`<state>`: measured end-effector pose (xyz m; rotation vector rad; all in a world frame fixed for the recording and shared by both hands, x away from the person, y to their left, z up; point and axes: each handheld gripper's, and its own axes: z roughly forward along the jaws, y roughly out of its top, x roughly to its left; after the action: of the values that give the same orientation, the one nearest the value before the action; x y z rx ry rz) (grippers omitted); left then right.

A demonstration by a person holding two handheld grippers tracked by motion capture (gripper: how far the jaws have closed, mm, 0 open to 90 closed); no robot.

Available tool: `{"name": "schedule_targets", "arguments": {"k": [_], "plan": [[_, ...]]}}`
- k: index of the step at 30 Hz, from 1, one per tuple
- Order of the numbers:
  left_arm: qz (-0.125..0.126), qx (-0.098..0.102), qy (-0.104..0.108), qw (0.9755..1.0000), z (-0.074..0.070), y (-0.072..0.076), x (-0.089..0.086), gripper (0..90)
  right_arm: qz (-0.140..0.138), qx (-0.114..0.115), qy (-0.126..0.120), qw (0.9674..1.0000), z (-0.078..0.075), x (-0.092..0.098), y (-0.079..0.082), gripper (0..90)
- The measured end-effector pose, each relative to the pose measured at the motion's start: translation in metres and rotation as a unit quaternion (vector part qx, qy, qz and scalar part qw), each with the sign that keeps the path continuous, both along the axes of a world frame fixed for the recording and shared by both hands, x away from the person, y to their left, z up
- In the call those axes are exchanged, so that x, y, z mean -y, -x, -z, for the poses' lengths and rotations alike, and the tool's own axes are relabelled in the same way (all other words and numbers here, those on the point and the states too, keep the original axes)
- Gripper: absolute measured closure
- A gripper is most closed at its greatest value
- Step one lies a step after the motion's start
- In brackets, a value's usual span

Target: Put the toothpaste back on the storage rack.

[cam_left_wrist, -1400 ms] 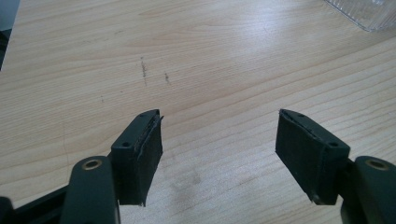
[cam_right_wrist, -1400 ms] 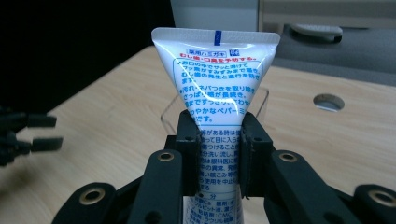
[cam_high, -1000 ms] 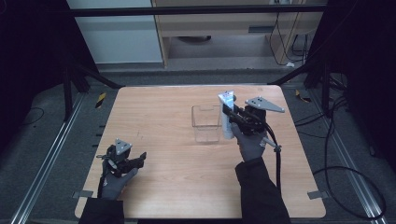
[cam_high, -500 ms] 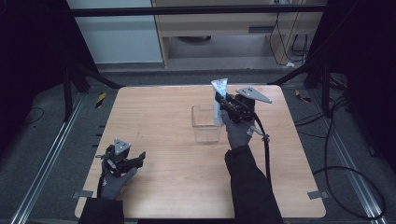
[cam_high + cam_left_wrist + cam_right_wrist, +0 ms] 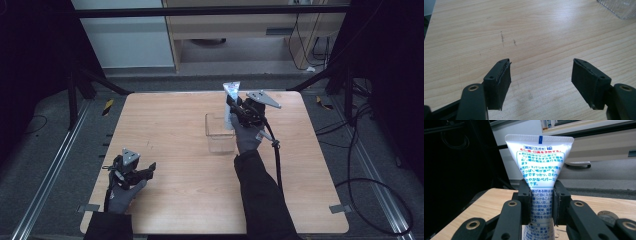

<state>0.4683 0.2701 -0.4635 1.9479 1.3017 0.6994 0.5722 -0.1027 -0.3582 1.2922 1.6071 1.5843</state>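
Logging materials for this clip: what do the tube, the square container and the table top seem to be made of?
Tube, held in the right hand-held gripper: probably soft plastic or laminate, glossy white with blue and red print and a flat crimped end.
Container: clear plastic, likely rigid; the table shows through, and its wall looks ribbed.
Table top: light wood or wood-look laminate, matte, with visible grain.

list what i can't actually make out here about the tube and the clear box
- Cap end of the toothpaste tube: in the right gripper view it runs off the bottom edge behind the right gripper.
- Tube's lower end against the clear box: in the high view, too small to tell if it is inside.
- Clear box: in the left gripper view, cut off at the top right corner.
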Motion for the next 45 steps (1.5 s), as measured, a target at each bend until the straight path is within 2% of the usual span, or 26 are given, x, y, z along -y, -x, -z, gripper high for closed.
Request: {"name": "schedule_targets", "arguments": {"k": [6,10,15,21,32,40,45], "plan": [[-0.001,-0.001,0.001,1.0000,0.000,0.000,-0.001,30.8,0.004,-0.004,0.003,1.0000,0.011,-0.006,-0.010,72.7],[-0.001,0.000,0.002,1.0000,0.000,0.000,-0.002,30.8,0.005,-0.015,0.006,0.9999,0.019,-0.009,-0.016,72.6],[-0.001,0.000,0.002,1.0000,0.000,0.000,-0.002,30.8,0.010,-0.020,0.004,0.9997,0.030,-0.012,-0.020,72.4],[-0.001,0.000,0.002,1.0000,0.000,0.000,-0.002,30.8,0.006,-0.036,0.007,0.9993,0.044,-0.012,-0.022,72.2],[-0.001,0.000,0.001,1.0000,-0.001,0.000,-0.002,30.8,-0.001,-0.056,0.041,0.9976,0.061,-0.022,-0.022,71.2],[0.000,0.000,0.000,1.0000,0.000,0.000,-0.001,30.8,-0.018,-0.085,0.076,0.9933,0.067,-0.027,-0.020,69.4],[0.000,0.000,-0.001,1.0000,0.000,0.000,0.000,30.8,-0.025,-0.100,0.083,0.9912,0.071,-0.023,-0.017,67.7]]}}
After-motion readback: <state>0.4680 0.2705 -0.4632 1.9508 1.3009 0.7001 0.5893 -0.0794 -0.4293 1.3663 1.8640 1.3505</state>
